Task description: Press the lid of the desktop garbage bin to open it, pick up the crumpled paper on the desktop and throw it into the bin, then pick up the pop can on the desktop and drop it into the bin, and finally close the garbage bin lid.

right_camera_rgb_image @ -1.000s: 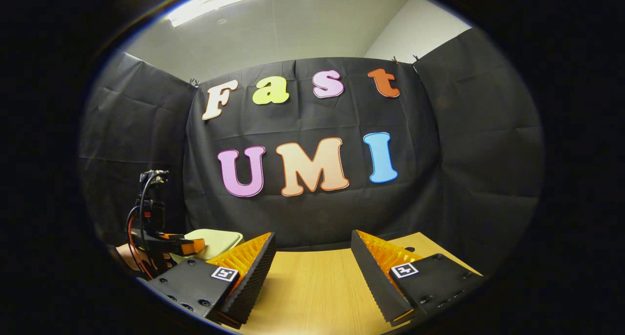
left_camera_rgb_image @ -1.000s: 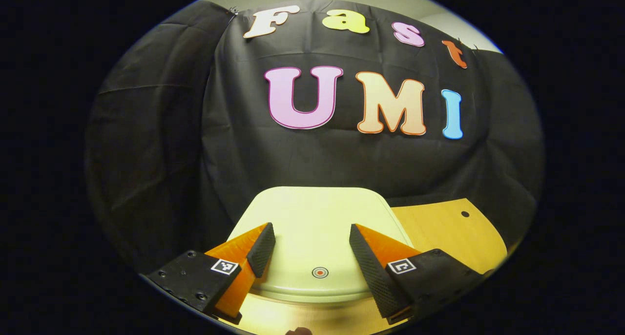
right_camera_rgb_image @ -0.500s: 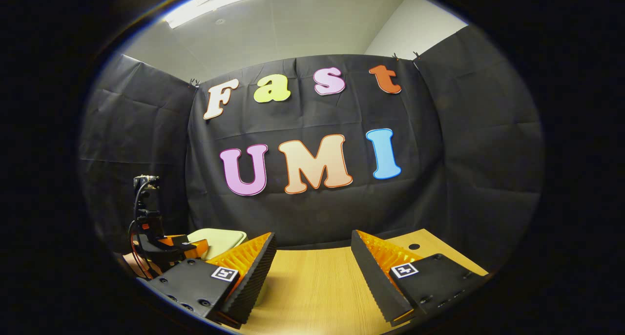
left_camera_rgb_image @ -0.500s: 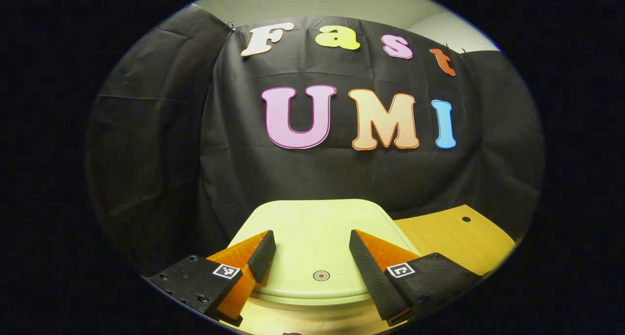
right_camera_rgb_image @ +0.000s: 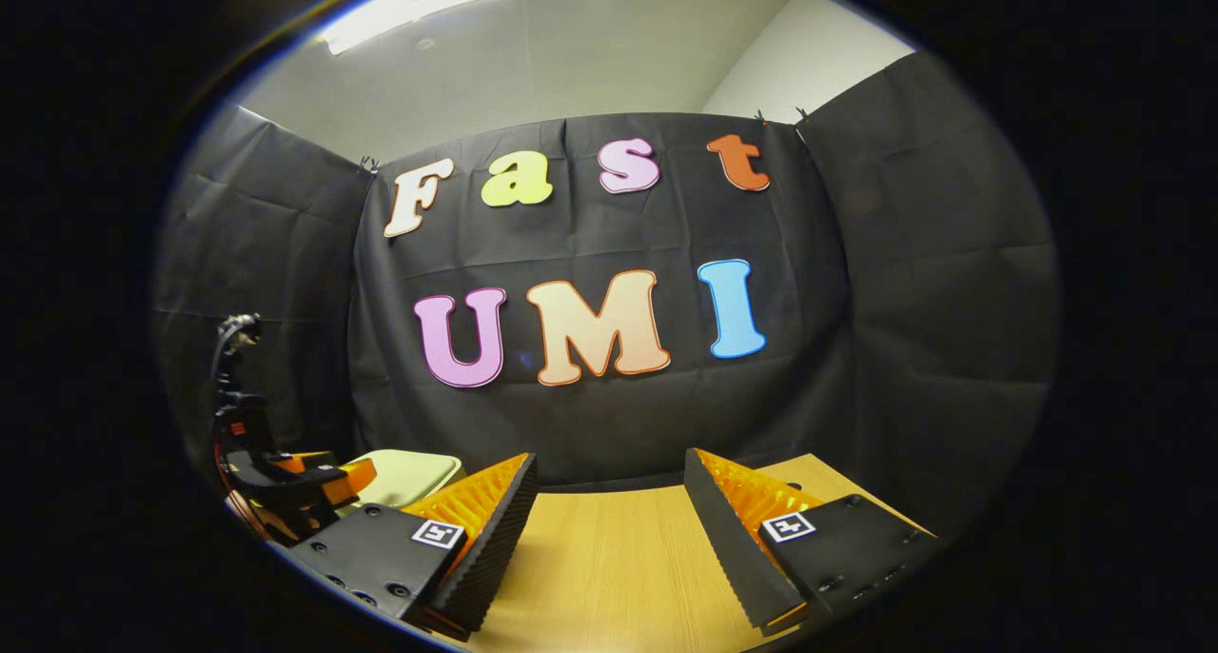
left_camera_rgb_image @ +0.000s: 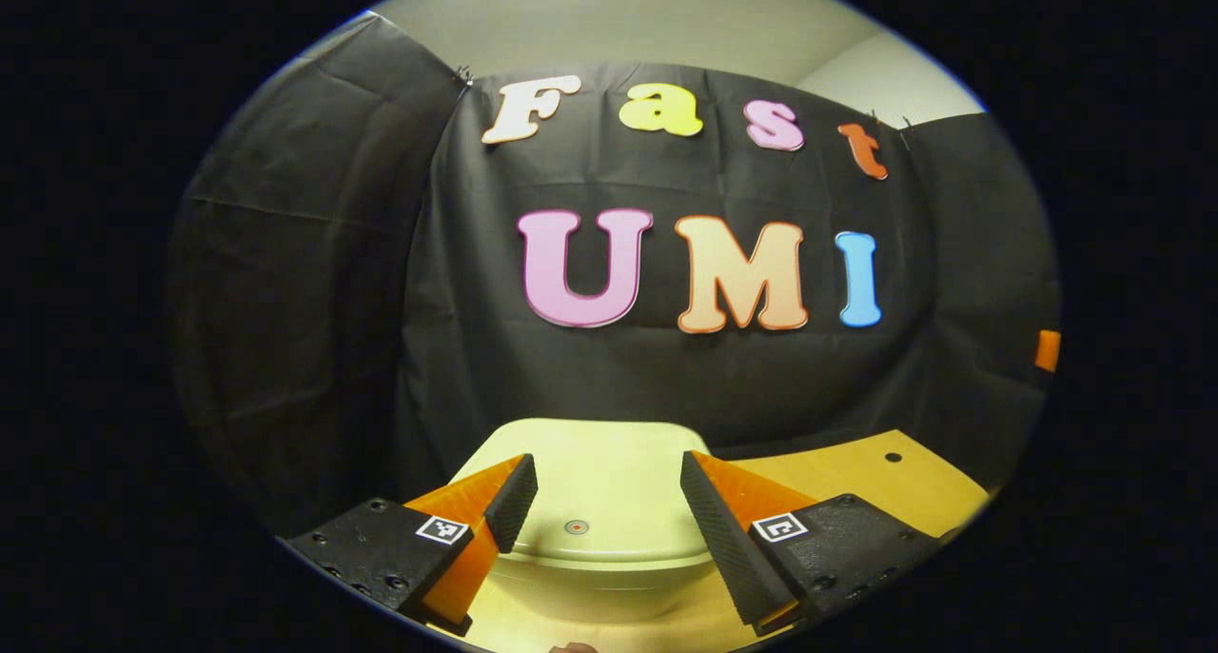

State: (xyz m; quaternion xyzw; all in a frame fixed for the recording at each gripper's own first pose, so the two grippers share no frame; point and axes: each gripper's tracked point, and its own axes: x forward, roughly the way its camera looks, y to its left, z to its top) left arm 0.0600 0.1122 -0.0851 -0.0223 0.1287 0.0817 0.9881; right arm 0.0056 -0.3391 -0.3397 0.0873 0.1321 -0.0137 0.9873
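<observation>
one garbage bin (left_camera_rgb_image: 595, 558), one lid (left_camera_rgb_image: 590, 482); one table (right_camera_rgb_image: 609, 558); two hand-held grippers (left_camera_rgb_image: 609, 520) (right_camera_rgb_image: 609, 529)

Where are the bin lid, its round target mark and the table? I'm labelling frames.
bin lid (left_camera_rgb_image: 609, 472), left gripper view, flat top.
round target mark (left_camera_rgb_image: 576, 527), left gripper view, its centre.
table (right_camera_rgb_image: 609, 567), right gripper view, bare wood.

The right tongs (right_camera_rgb_image: 609, 529) stand spread above bare desk (right_camera_rgb_image: 609, 577), gripping nothing. At far left the left tongs (right_camera_rgb_image: 319, 477) hang by the bin's pale lid (right_camera_rgb_image: 404, 474), perhaps touching it; the fisheye edge blurs that.
</observation>
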